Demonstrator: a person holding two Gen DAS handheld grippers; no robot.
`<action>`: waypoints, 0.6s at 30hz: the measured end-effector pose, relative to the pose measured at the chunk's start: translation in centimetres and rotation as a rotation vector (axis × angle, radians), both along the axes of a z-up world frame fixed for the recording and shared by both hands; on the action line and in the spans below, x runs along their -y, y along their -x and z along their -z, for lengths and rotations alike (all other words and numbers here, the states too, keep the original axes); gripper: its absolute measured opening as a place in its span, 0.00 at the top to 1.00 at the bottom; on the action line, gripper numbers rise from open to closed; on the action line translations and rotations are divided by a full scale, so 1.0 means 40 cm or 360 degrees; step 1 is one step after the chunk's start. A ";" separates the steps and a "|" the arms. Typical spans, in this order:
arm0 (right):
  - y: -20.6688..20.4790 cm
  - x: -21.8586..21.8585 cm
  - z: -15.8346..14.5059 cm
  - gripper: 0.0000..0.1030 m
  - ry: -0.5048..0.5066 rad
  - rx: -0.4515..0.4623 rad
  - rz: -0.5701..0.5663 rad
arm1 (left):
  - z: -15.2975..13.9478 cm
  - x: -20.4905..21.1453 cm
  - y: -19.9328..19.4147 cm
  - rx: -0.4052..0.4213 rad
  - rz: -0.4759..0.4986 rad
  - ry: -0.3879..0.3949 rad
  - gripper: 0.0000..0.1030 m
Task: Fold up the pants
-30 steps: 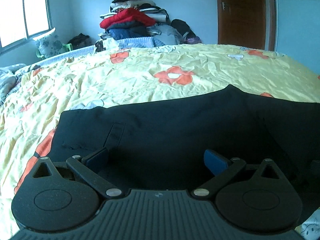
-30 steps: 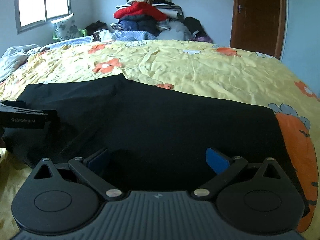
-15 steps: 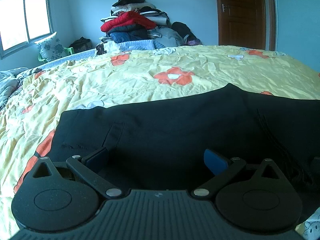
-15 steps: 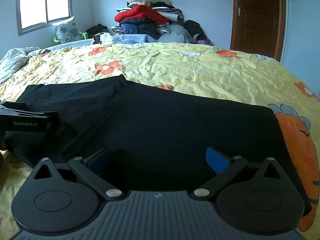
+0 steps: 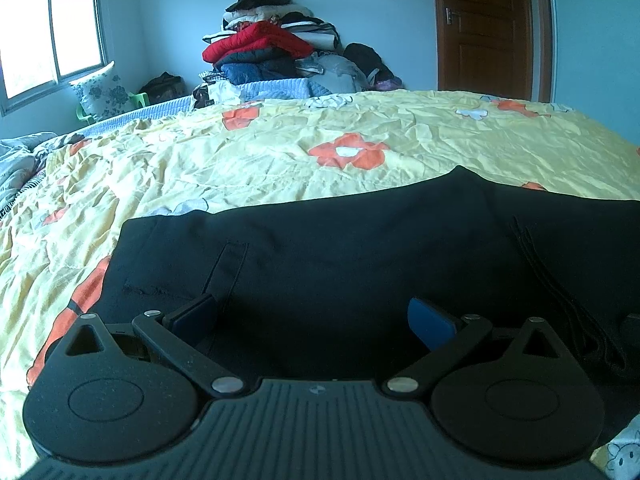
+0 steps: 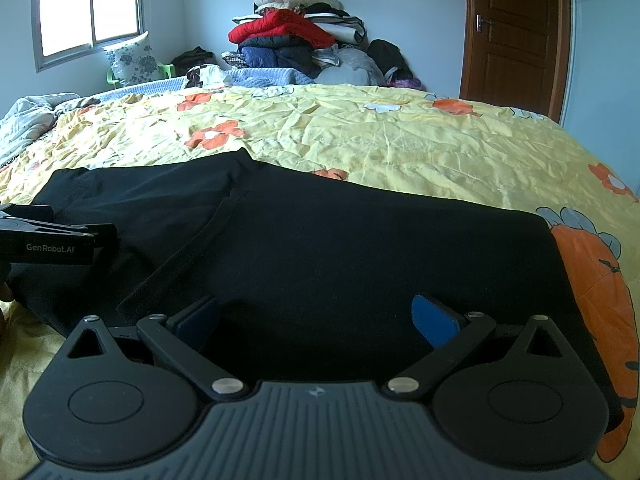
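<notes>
The black pants lie sideways across the bed, right under both open tongs, the left tongs over the waist end and the right tongs over the leg end.

Left gripper: matte black body, ribbed grey-black central housing bearing a small pale emblem; two round black discs with embossed circles, each topped by a triangular cut-out lug; crossed black link bars with silver rivets; fingers faced with blue pads. Right gripper: identical build, blue pads. Side face of the left unit, seen from the right wrist, carries white "GenRobot.AI" lettering.
</notes>
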State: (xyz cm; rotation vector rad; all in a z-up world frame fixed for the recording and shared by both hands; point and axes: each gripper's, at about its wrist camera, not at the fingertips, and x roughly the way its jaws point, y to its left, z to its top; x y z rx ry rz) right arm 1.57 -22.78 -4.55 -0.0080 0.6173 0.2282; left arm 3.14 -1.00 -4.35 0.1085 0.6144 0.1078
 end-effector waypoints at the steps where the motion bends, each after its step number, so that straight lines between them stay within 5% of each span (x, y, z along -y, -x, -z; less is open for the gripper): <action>1: 0.000 0.000 0.000 0.00 -0.0001 0.0000 0.0000 | 0.000 -0.002 0.001 -0.0001 0.0000 0.0005 0.00; 18: 0.001 -0.001 0.002 0.00 0.0018 -0.0002 0.0001 | -0.001 -0.005 0.001 -0.0004 0.0002 0.0017 0.00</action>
